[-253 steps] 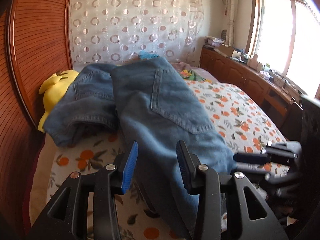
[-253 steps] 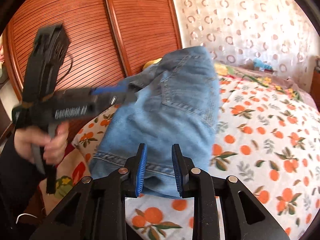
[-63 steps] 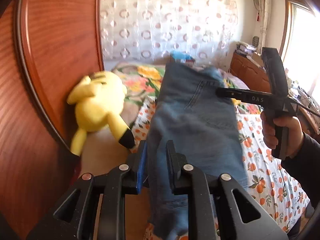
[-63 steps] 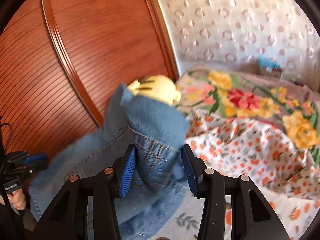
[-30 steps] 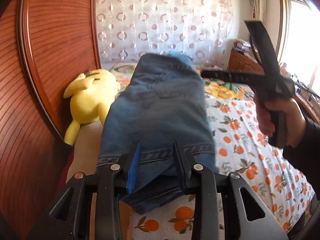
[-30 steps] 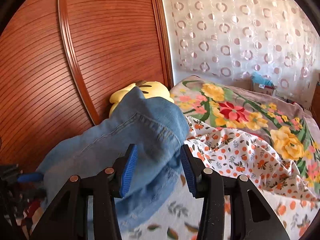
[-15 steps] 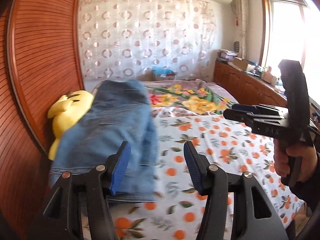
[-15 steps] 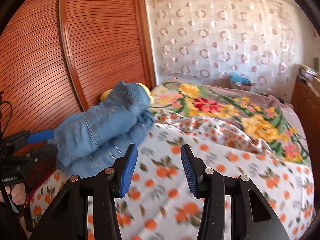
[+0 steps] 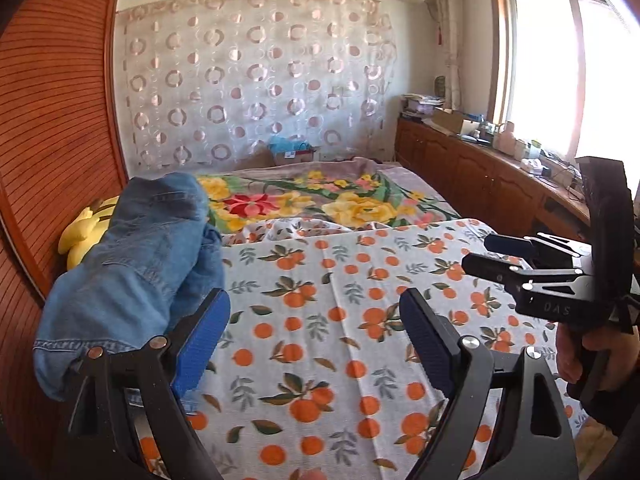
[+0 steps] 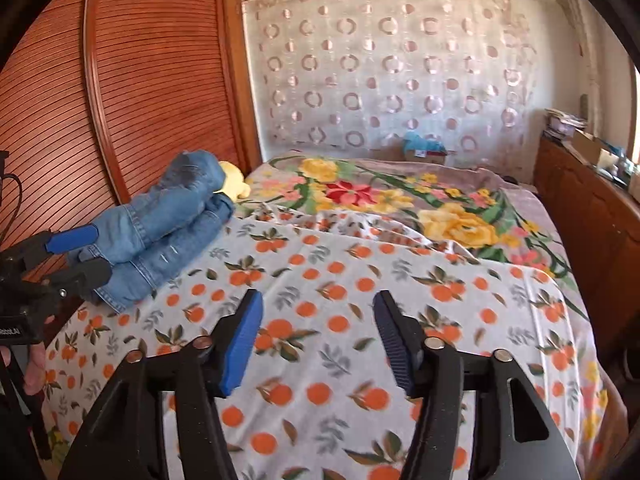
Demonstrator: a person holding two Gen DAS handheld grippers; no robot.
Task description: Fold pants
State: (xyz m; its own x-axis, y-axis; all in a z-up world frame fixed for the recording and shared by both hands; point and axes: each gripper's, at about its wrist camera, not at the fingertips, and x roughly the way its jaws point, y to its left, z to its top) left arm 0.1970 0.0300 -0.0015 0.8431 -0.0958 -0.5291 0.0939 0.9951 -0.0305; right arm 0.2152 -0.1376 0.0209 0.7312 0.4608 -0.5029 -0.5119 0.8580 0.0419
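The blue jeans (image 9: 136, 264) lie folded in a thick bundle on the left edge of the bed, against the wooden headboard; they also show in the right wrist view (image 10: 168, 224). My left gripper (image 9: 316, 320) is open and empty, drawn back to the right of the jeans. It also shows in the right wrist view (image 10: 76, 252) at the left edge. My right gripper (image 10: 318, 316) is open and empty above the orange-print sheet (image 10: 360, 320). It also shows in the left wrist view (image 9: 492, 254) at the right.
A yellow plush toy (image 9: 86, 226) lies behind the jeans by the headboard (image 9: 52, 128). A flowered blanket (image 10: 400, 196) covers the far half of the bed. Wooden cabinets (image 9: 472, 176) with clutter run under the window on the right.
Both grippers let go of the jeans, opened wider and drew back from them. The folded jeans now rest on the bed's left edge.
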